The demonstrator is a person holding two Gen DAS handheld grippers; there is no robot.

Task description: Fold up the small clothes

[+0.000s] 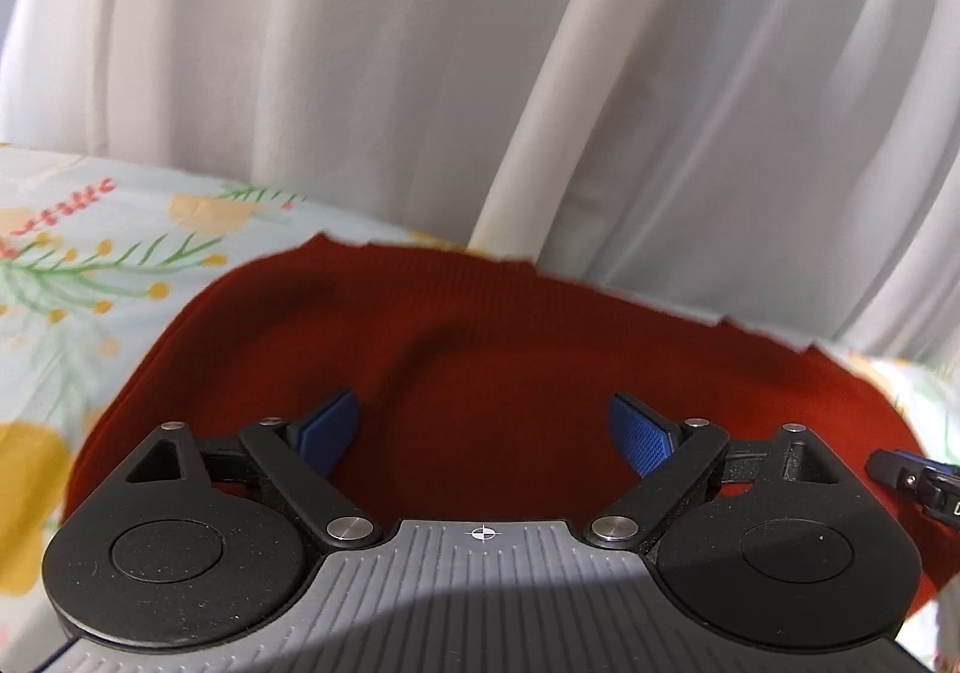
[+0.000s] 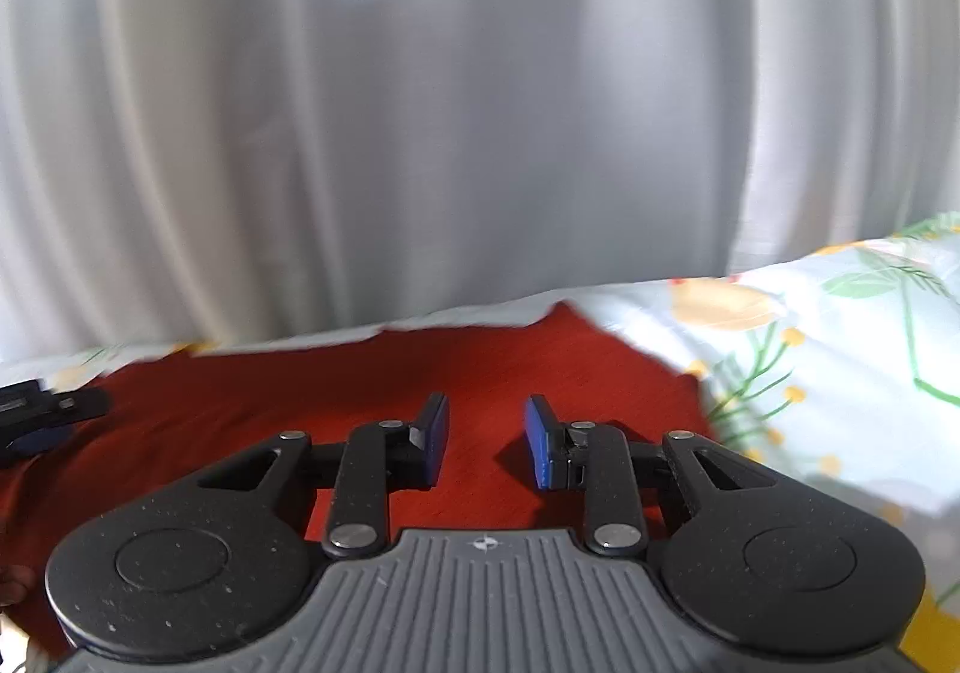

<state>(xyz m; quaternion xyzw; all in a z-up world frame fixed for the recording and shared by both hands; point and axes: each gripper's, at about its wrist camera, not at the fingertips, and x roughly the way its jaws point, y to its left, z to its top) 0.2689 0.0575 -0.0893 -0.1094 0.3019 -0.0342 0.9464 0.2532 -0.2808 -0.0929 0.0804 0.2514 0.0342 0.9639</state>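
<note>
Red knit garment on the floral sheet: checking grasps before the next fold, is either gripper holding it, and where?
Nothing is held. Left gripper and right gripper hover open above the red knit garment.

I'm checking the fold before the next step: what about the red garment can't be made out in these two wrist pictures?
- Red knit garment: near edge hidden by the left claw body in the left wrist view; sleeves and garment type unreadable.
- Its far edge is motion-blurred in the right wrist view.
- Whether either claw touches the cloth: unclear.
</note>
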